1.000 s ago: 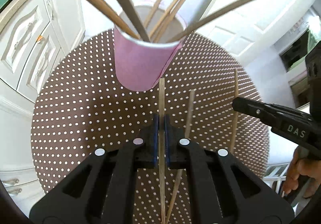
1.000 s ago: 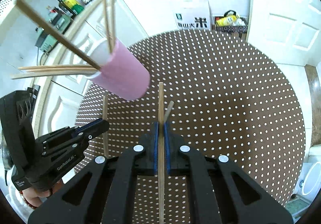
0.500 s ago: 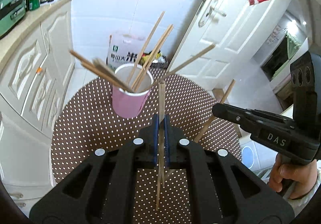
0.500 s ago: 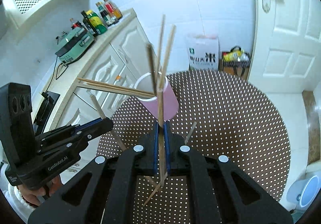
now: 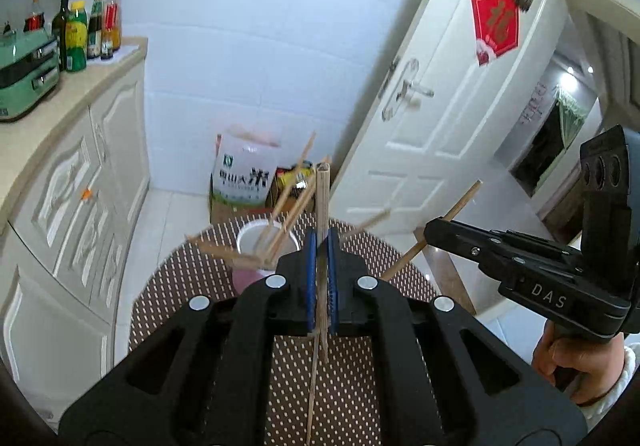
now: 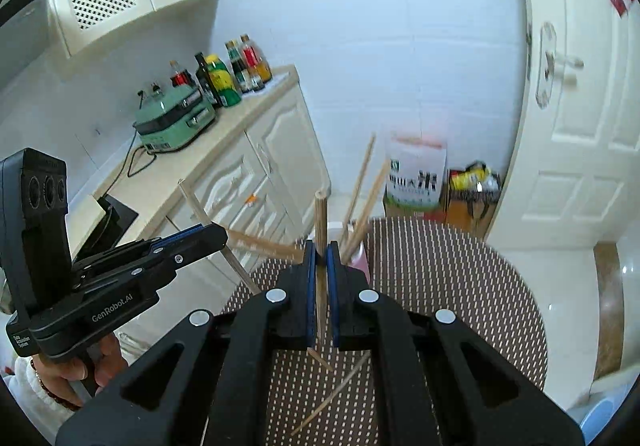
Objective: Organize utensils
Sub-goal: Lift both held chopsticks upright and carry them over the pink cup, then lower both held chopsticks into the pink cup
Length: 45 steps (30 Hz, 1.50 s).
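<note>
While both grippers hover above the dotted table (image 5: 168,286):
Left gripper (image 5: 320,278): clamped on a chopstick (image 5: 323,198), frame centre.
Right gripper (image 6: 320,282): clamped on another chopstick (image 6: 320,214).
Pink cup (image 5: 250,278): centre-left, holding chopsticks.

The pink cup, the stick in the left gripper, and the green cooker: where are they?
pink cup (image 5: 250,278), left wrist view, lower wall.
stick (image 5: 322,190), left wrist view, upper shaft above the left gripper (image 5: 320,242).
green cooker (image 6: 176,118), right wrist view, lid.
</note>
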Each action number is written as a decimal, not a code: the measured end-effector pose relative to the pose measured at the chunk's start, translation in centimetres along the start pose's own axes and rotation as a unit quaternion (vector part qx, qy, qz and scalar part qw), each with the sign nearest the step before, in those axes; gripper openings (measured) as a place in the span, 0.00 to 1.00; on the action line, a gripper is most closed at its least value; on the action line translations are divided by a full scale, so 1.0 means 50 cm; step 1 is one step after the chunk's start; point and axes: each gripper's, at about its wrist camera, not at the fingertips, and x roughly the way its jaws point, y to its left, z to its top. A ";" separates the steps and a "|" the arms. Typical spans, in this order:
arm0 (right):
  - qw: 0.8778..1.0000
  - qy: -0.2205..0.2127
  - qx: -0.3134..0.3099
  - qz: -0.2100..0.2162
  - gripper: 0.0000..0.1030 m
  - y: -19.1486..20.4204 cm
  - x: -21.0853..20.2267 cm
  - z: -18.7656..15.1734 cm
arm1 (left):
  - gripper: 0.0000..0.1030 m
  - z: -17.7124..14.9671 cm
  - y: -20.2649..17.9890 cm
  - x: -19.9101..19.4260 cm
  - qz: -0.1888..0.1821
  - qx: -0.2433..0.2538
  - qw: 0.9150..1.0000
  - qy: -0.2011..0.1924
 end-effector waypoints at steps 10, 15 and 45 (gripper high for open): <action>0.999 -0.046 -0.025 0.011 0.04 0.003 -0.012 0.097 | 0.05 0.093 0.017 -0.016 0.020 -0.005 0.998 -0.066; 0.998 -0.058 -0.037 0.007 0.04 0.000 0.000 0.128 | 0.05 0.125 0.024 0.000 0.046 -0.003 0.995 -0.085; 0.999 0.021 -0.041 -0.006 0.05 0.007 0.099 0.057 | 0.06 0.013 0.042 0.129 0.089 0.035 0.995 0.012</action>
